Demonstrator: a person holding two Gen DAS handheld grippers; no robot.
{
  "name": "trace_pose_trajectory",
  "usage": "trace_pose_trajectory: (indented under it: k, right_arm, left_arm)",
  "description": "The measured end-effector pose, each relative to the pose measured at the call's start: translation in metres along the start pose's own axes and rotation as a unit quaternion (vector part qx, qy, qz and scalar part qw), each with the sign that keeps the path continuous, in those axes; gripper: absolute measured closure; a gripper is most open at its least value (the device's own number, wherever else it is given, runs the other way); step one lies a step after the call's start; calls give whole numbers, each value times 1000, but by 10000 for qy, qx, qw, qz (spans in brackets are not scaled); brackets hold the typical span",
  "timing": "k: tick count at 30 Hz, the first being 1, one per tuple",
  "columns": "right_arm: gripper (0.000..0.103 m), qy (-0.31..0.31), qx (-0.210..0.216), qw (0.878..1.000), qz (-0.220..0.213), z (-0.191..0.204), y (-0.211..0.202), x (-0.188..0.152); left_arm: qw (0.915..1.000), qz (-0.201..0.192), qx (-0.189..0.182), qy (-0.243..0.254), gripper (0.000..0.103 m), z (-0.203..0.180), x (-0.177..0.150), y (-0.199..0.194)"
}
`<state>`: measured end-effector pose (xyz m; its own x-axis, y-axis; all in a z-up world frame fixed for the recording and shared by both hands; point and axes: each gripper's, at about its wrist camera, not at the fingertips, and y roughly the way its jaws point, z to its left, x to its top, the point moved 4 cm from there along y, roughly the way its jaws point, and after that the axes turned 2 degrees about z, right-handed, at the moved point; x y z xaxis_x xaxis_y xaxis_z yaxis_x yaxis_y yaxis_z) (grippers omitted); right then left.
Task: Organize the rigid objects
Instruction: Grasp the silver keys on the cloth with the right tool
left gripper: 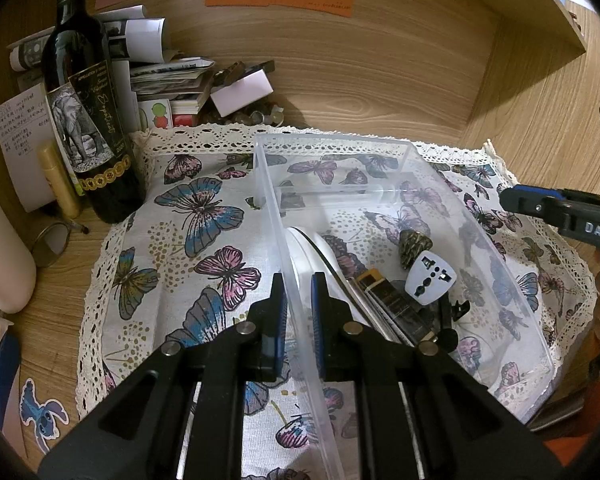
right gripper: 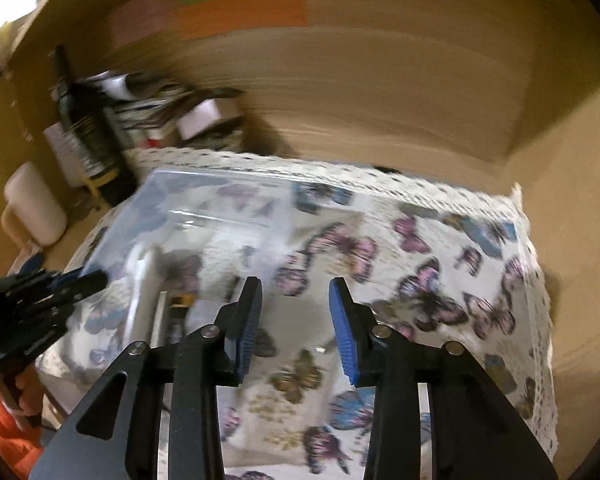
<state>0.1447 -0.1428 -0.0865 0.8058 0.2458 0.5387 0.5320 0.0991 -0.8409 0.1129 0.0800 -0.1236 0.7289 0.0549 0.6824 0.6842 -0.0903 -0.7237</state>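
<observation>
A clear plastic bin [left gripper: 384,160] stands on a butterfly-print cloth [left gripper: 204,216]. Inside lie a white round disc [left gripper: 304,248], a black and gold bar [left gripper: 392,300], a white plug adapter [left gripper: 430,274], a bronze cone [left gripper: 412,244] and a black clip [left gripper: 456,312]. My left gripper [left gripper: 298,284] is shut on the bin's left wall, one finger inside and one outside. My right gripper [right gripper: 296,292] is open and empty, above the cloth right of the bin [right gripper: 204,208]; its view is blurred. It also shows at the right of the left wrist view [left gripper: 512,196].
A dark wine bottle [left gripper: 88,120], a gold tube [left gripper: 58,180], a metal ring [left gripper: 52,240] and a pile of papers and small boxes [left gripper: 188,84] stand behind and left of the cloth. Wooden walls enclose the back and right. A white cylinder [left gripper: 0,256] lies at far left.
</observation>
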Motion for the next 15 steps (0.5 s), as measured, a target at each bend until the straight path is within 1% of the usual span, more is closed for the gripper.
trace_pose_trajectory:
  k: [2, 3, 4, 6, 15]
  right_arm:
    - [70, 118, -120, 9998, 80, -12, 4, -3]
    - [69, 156, -159, 9997, 121, -17, 7, -6]
    - [65, 193, -233, 9994, 186, -22, 13, -8]
    - [62, 248, -349, 9986, 305, -29, 23, -12]
    - [61, 387, -431, 9921, 1111, -47, 77, -35]
  left_arm:
    - [10000, -1, 1, 2, 92, 0, 0, 0]
    - [10000, -1, -2, 0, 92, 0, 0, 0]
    - [10000, -1, -2, -2, 92, 0, 0, 0]
    - [10000, 1, -2, -1, 92, 0, 0, 0]
    - [10000, 8, 5, 31, 92, 0, 0, 0]
